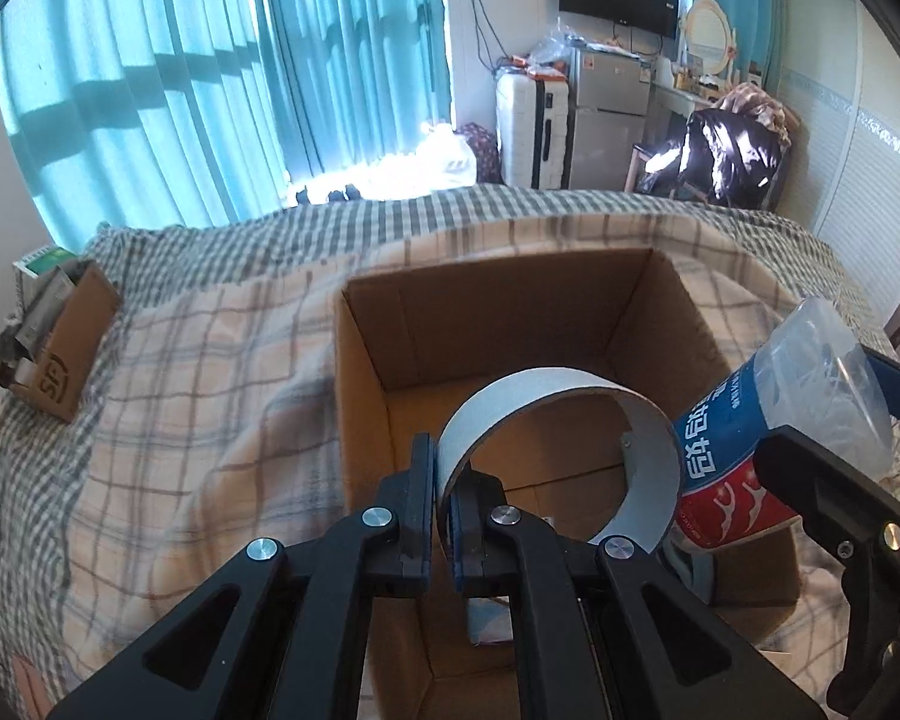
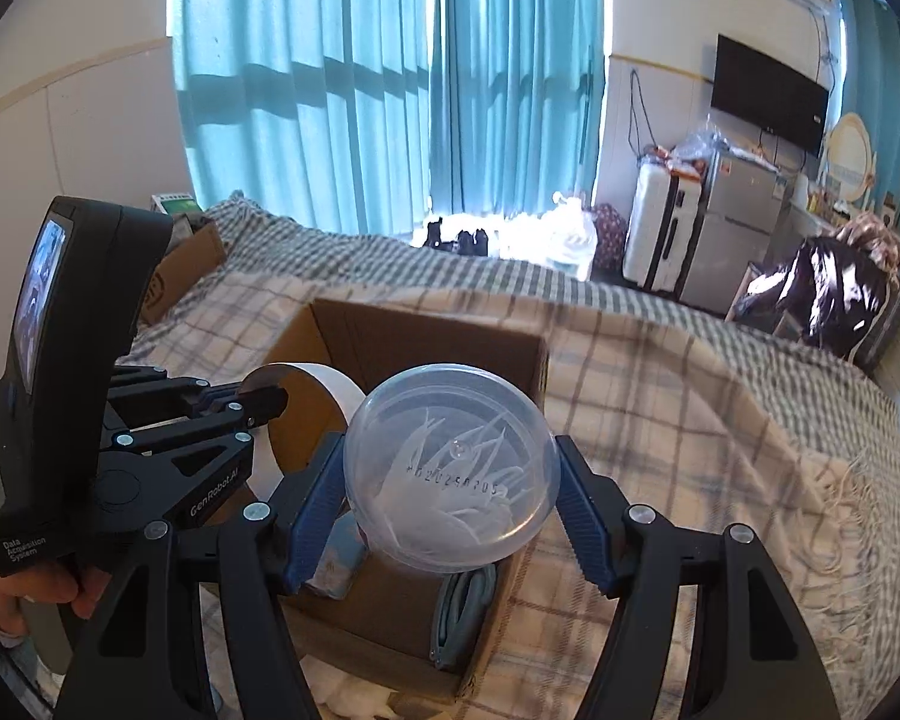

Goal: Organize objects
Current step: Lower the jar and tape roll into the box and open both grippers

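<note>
Turquoise curtains [image 1: 210,78] close off the far wall, and a checked blanket [image 1: 210,372] covers the bed where my open cardboard box [image 1: 498,324] sits. Near the left edge of the bed lies a smaller brown carton [image 1: 69,348] stuffed with packets.

My left gripper [image 1: 444,504] is pinched narrow on the wall of a grey tape ring [image 1: 546,390], holding it upright above the box opening. My right gripper [image 2: 453,498] clamps a toothpick jar [image 2: 450,468], its blue pads [image 2: 315,498] pressed to either side of the clear domed lid.

Only the left camera shows that jar from the side [image 1: 774,420]: a blue and red label with white characters under the clear lid, just beside the ring. Only the right camera looks straight at the lid, with pale picks behind it and a printed code across it. It also shows my left hand [image 2: 42,588] gripping the handle of the left tool, whose small screen is lit.

Inside the box, the right view shows a teal zip pouch [image 2: 465,618] standing against the near wall and a pale packet [image 2: 336,564] half hidden behind my pad. The left view catches only a scrap of that on the box floor.
</note>
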Demonstrator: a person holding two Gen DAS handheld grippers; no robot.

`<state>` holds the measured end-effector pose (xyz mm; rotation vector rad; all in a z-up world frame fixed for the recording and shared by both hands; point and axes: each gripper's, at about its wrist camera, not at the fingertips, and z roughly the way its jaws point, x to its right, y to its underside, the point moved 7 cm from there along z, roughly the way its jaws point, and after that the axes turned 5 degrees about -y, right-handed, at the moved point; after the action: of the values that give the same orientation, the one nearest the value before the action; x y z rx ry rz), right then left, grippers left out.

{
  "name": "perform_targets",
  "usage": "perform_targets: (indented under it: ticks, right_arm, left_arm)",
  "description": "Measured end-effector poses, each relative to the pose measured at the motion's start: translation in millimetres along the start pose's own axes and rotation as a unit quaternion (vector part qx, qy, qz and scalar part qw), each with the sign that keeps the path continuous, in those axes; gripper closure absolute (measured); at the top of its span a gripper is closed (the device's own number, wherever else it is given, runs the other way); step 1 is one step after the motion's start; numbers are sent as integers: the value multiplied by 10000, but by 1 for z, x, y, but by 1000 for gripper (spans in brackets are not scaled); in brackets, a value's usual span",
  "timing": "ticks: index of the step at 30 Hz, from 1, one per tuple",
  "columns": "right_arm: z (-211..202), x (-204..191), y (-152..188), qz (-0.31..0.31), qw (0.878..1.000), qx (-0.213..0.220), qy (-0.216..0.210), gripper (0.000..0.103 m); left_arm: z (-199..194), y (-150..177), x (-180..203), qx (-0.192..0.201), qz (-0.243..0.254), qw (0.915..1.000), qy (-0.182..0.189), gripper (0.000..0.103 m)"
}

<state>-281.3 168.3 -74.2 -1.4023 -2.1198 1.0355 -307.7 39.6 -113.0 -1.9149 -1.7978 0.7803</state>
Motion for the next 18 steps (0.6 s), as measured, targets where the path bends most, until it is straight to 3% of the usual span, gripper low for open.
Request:
perform_targets:
  ticks: [3, 5, 9, 10, 14, 18]
  right_arm:
    - [0, 9, 2, 241, 9996, 81, -78, 37]
    - [-8, 15, -4, 311, 9993, 199, 55, 28]
    - [-37, 19, -14, 372, 9985, 355, 169, 24]
    - [-45, 18, -15, 371, 9984, 359, 224, 24]
    - [-77, 15, -13, 350, 9980, 371, 364, 18]
    - [-112, 14, -9, 392, 9972, 372, 523, 18]
  left_arm:
    - [4, 8, 8, -42, 112, 9998, 166, 97]
    - [1, 11, 12, -40, 254, 9997, 37, 83]
    - [-14, 16, 15, -109, 257, 9994, 201, 33]
    - [-20, 15, 13, -58, 198, 9995, 243, 28]
    - [-44, 14, 10, -131, 136, 9993, 325, 25]
    - [-80, 14, 6, 100, 139, 9994, 301, 21]
